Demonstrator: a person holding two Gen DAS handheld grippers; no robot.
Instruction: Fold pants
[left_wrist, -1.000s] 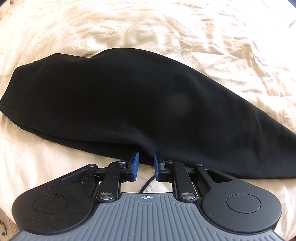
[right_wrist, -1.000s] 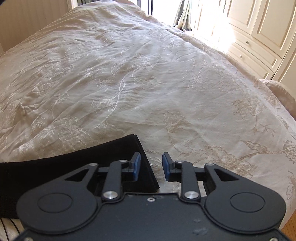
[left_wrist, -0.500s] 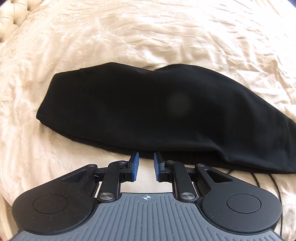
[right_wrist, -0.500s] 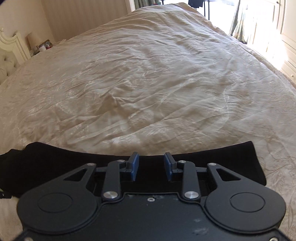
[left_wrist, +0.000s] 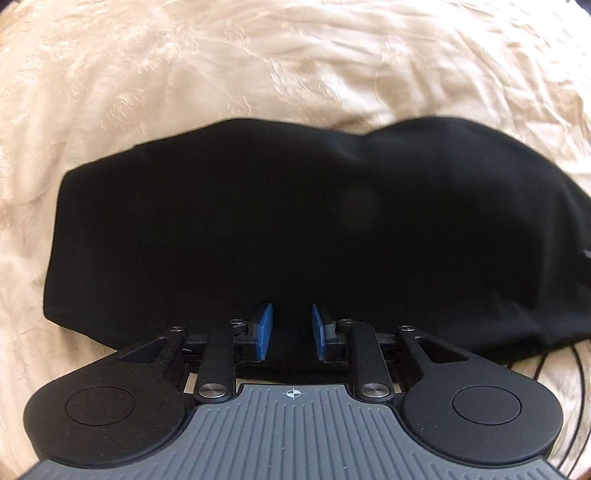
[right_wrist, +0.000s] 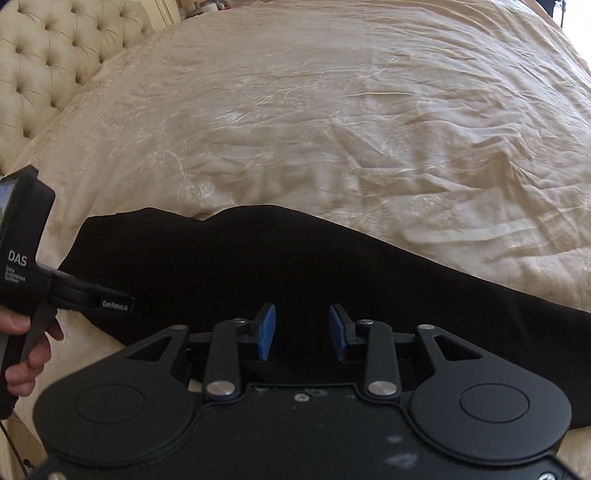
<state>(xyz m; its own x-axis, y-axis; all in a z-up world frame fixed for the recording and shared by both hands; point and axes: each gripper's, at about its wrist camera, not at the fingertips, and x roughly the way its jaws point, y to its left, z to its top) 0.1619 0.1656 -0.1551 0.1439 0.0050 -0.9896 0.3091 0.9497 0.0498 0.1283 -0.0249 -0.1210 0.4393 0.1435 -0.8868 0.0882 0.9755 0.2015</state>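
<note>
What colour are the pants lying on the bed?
Plain black pants, clearest in the left wrist view against the cream bedspread.

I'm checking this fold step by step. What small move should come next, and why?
Probably lower the left gripper and right gripper onto the near edge of the pants and close. Both have just been opening and hold nothing, and the pants lie long and flat on the bedspread, needing another fold.

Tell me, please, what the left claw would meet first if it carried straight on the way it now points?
Most likely the black pants, lying on the cream bedspread. The left claw has just been opening, with nothing gripped; dark cloth fills the gap between its pads, though how far off it lies is unclear.
</note>
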